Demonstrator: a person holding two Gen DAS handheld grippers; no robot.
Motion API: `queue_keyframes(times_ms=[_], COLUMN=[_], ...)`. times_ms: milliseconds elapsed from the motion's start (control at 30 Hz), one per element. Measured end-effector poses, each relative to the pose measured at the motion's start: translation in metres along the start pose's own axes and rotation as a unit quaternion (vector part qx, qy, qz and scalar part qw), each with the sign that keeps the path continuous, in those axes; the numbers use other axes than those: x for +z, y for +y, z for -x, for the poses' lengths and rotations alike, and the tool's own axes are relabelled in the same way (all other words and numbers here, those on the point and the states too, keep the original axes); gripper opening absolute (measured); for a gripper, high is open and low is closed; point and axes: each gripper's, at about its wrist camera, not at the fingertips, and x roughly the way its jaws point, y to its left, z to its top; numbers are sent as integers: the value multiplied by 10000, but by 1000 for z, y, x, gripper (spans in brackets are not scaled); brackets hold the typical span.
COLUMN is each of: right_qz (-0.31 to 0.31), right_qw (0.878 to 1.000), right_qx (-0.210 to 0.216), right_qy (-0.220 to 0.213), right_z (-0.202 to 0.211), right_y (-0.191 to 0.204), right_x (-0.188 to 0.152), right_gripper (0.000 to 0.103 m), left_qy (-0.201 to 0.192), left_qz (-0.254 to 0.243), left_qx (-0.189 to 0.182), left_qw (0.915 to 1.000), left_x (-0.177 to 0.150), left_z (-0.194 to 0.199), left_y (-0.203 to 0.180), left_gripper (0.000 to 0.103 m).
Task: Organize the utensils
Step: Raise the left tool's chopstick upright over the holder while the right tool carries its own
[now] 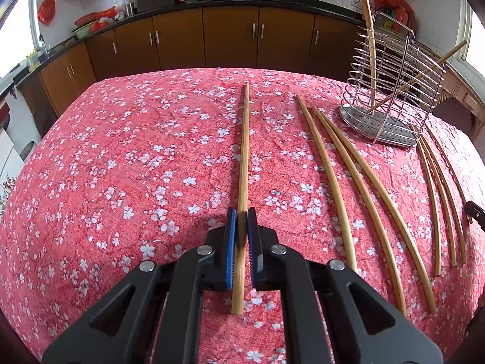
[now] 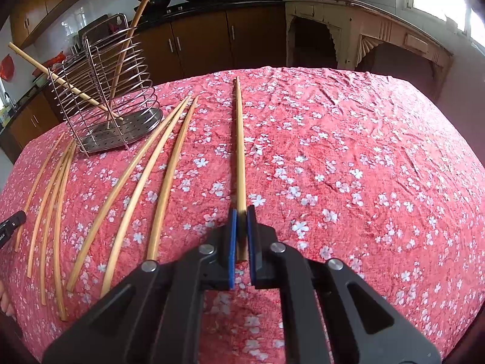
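Observation:
My left gripper [image 1: 241, 212] is shut on a wooden chopstick [image 1: 245, 151] that points away over the red floral tablecloth. My right gripper [image 2: 241, 210] is shut on another wooden chopstick [image 2: 239, 139], also pointing away. A wire utensil holder [image 1: 391, 91] stands at the far right in the left wrist view and at the far left in the right wrist view [image 2: 112, 91], with two chopsticks leaning in it. Several loose chopsticks [image 1: 357, 182] lie on the cloth beside it; they also show in the right wrist view [image 2: 142, 182].
The table [image 1: 121, 166] is covered by a red cloth with white flowers. Brown kitchen cabinets [image 1: 230, 36] and a counter with pans run behind it. A pale side table [image 2: 363, 27] stands at the far right. The other gripper's tip [image 2: 12, 221] shows at the left edge.

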Motion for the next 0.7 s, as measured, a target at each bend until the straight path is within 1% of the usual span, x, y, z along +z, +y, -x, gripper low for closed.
queue_keyframes(times_ms=[200,267,500,567,700], right_qz=[56,91,68,54,35], right_qw=[10000,9999,10000,10000,10000], right_qx=[-61,-103,-64,-44,-31], right_qy=[-2,-2,-4,-3,-2], right_z=[0,0,0,0,1], right_y=[1,2,1,-1,-1], right_x=[0,0,-1,-1,0], right_gripper=[8,8,8,8,8], left_qy=[-17,-18,-11,-7,-7], left_qz=[237,255,88,67,98], left_qx=[-294,-318,-121,-84,-114], left_qw=[9993,9992,9999,9999,9999], left_x=[-1,-1,-2,-2,-1], left_z=[3,3,4,3,2], left_y=[15,18,13,7,7], left_gripper=[8,8,8,8,9])
